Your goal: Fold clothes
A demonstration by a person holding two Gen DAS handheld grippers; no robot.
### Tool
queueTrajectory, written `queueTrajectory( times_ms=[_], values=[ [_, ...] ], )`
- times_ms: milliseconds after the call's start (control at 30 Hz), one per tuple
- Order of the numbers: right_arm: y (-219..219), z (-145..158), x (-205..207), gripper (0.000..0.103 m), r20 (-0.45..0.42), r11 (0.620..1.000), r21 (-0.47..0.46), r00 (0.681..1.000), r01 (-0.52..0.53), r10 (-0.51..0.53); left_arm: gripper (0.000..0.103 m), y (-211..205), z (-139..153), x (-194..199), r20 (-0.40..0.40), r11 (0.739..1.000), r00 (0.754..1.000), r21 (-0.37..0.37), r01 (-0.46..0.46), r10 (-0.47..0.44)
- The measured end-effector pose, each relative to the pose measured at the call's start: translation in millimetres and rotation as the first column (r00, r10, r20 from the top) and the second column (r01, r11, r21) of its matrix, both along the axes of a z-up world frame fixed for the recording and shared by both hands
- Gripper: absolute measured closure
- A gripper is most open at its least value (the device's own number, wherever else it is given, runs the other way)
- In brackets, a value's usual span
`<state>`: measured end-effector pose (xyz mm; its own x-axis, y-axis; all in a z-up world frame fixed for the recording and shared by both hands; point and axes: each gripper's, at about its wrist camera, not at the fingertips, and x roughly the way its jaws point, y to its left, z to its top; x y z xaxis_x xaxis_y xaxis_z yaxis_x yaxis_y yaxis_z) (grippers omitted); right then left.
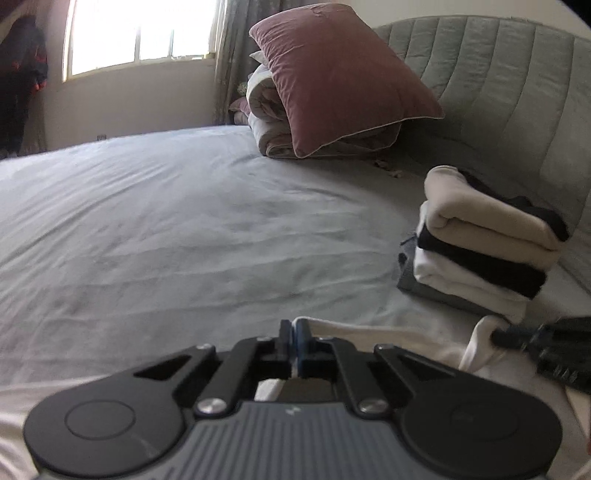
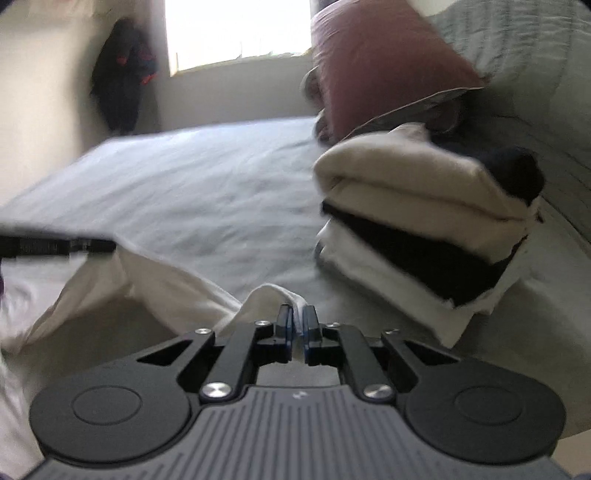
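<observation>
A white garment (image 1: 373, 332) lies at the near edge of the bed and both grippers hold it. My left gripper (image 1: 292, 326) is shut on its edge. My right gripper (image 2: 298, 314) is shut on another bunched edge of the garment (image 2: 177, 284). The right gripper shows at the right of the left wrist view (image 1: 498, 336), pinching the cloth. The left gripper shows at the left of the right wrist view (image 2: 107, 245), lifting the cloth into a peak. A stack of folded clothes (image 1: 484, 243), cream, black and white, sits to the right; it also shows in the right wrist view (image 2: 424, 221).
The bed has a pale blue-grey sheet (image 1: 184, 221). A maroon pillow (image 1: 340, 77) leans on a rolled quilt (image 1: 269, 122) by the padded grey-green headboard (image 1: 517, 81). A window (image 1: 140, 33) and hanging dark clothes (image 1: 22, 81) are beyond the bed.
</observation>
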<state>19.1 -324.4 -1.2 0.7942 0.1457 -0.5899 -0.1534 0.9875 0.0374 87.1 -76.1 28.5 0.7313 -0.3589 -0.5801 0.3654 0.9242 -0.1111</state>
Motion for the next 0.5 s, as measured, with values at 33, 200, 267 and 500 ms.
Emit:
queueTrajectory(
  times_ms=[33, 200, 267, 500],
  values=[
    [2.6, -4.9, -0.2, 0.096, -0.033, 0.999, -0.023, 0.999, -0.025, 0.025, 0.101, 2.8, -1.0, -5.0, -0.012, 1.0, 1.0, -0.006, 0.009, -0.009],
    [3.4, -27.4, -6.9, 0.07, -0.164, 0.99, -0.102, 0.983, -0.095, 0.077, 0.101, 10.3, -10.9, -31.9, -0.041, 0.999, 0.998, 0.009, 0.045, -0.045],
    [-7.1, -23.4, -10.3, 0.051, -0.16, 0.995, -0.07, 0.985, -0.073, 0.061, 0.101, 13.4, -15.3, -40.7, -0.052, 0.998, 0.997, 0.023, 0.056, -0.054],
    [-30.5, -10.2, -16.3, 0.051, -0.134, 0.998, 0.064, 0.991, 0.016, -0.008, 0.101, 26.1, -24.8, -64.3, -0.084, 0.995, 0.993, 0.052, 0.083, -0.079]
  ],
)
